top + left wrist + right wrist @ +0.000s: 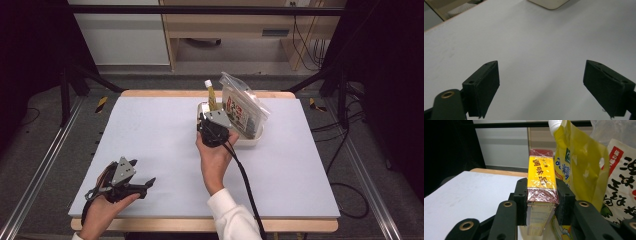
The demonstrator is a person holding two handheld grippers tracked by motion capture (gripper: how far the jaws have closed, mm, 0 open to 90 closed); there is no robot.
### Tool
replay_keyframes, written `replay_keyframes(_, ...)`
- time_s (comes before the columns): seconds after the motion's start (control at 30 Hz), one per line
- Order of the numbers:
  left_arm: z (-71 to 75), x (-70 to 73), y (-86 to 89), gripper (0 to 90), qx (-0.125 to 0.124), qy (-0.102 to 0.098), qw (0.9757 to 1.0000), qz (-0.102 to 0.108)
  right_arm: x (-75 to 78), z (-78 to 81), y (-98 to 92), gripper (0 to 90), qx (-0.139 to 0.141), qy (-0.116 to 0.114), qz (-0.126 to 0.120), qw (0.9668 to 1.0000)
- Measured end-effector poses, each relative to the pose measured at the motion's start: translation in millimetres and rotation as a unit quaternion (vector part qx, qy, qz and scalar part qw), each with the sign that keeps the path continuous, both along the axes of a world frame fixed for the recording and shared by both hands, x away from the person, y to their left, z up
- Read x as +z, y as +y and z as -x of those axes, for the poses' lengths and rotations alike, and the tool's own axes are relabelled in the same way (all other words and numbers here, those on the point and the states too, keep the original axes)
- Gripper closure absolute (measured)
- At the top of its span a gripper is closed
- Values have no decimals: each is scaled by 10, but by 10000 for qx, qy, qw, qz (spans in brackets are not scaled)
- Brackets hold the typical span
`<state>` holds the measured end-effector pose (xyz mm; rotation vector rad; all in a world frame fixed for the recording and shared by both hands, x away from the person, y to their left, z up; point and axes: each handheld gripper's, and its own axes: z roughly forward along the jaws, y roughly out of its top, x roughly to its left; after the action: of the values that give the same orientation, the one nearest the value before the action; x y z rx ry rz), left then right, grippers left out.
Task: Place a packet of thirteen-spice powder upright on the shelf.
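Seasoning box (541, 187) between right gripper (541, 202) pads

1. My left claw (541, 85) stands wide open; nothing lies between its two black jaws.
2. Below it lies the bare pale desk (536, 42) surface.
3. A cream tray (549, 3) corner sits at the far edge.
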<state>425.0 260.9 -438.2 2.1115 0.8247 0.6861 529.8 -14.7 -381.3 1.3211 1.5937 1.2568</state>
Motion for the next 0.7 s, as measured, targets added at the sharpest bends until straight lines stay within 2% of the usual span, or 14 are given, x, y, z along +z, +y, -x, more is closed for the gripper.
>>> replay_keyframes(0.43,8,5,-17,138,-30,-9,10000,-20,-67,-71,56,678,-98,54,48,9999)
replay_keyframes(0.7,5,-17,-40,137,-67,54,9999,-61,-111,-127,68,678,-114,89,85,9999)
